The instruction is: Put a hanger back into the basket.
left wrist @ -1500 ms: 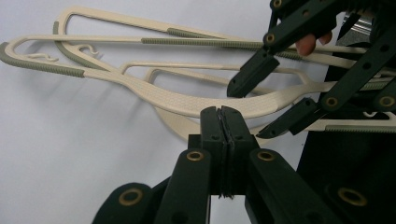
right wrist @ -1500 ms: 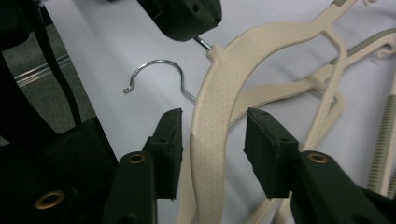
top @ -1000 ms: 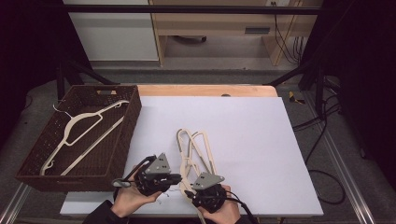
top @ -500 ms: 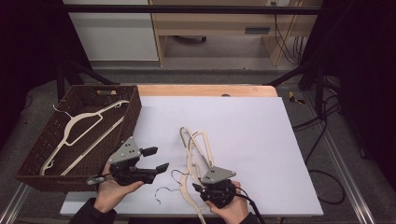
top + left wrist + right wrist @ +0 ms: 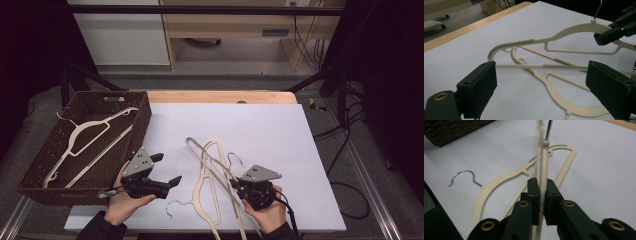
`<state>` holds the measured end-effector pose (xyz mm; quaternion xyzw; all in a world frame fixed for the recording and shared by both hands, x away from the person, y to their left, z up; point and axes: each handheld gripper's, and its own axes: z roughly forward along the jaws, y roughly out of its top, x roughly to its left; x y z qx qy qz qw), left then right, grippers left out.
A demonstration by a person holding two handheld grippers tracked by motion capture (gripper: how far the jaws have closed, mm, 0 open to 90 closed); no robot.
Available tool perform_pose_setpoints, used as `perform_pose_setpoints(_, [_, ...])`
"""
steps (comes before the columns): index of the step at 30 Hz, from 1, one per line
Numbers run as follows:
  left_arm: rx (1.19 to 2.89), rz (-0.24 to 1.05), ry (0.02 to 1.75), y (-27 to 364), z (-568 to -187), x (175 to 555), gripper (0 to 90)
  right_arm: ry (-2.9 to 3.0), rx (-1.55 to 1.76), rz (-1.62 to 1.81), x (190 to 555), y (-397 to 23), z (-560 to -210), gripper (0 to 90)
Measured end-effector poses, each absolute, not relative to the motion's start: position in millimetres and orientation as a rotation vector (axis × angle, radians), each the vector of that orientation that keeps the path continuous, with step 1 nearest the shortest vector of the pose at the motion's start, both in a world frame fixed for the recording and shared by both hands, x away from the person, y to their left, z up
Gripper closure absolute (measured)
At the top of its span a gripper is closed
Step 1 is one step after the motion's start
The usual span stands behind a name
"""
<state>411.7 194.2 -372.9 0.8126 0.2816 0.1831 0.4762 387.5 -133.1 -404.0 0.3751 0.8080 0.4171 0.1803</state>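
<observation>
- Jaws of the right gripper point(image 5: 239, 186), nearest the table's front edge, have just been closing and now pinch a cream hanger point(image 5: 543, 165) by its neck, below its metal hook.
- Held hanger tilts up off the white table point(image 5: 280, 130), crossing a second hanger point(image 5: 202, 192) that lies flat just beside it.
- Left gripper point(image 5: 167, 170), near the front left, has just been opening; its jaws stand spread with nothing between them.
- Basket point(image 5: 142, 117), farther back at the left edge, holds another hanger point(image 5: 85, 137).
</observation>
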Motion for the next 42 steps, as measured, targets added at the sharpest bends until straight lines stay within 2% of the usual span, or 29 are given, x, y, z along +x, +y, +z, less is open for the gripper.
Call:
perform_pose_setpoints(8, [1.999,0.433,0.641,188.6,-372.8,408.1,8.9,2.343,1.014,1.251,388.5,-135.2,-399.8,86.5])
perform_pose_setpoints(17, [2.055,0.416,0.551,170.5,-376.6,400.7,10.2,2.488,0.841,1.376,379.9,-115.9,-394.0,86.5])
perform_pose_setpoints(21, [2.099,0.371,0.494,164.3,-380.1,398.7,17.8,2.549,0.781,1.411,378.9,-109.6,-396.6,86.5])
perform_pose_setpoints(23, [2.125,0.348,0.478,162.3,-381.7,398.4,25.5,2.565,0.755,1.428,377.8,-107.5,-396.6,86.5])
perform_pose_setpoints(33, [2.212,0.307,0.406,153.6,-390.2,397.2,51.4,2.626,0.679,1.433,372.5,-98.6,-396.3,86.5])
perform_pose_setpoints(36, [2.224,0.284,0.396,153.4,-391.1,396.7,62.7,2.630,0.675,1.434,372.8,-98.5,-397.0,86.5])
perform_pose_setpoints(42, [2.262,0.299,0.370,152.3,-388.7,392.8,68.0,2.650,0.687,1.437,374.6,-100.6,-396.8,85.6])
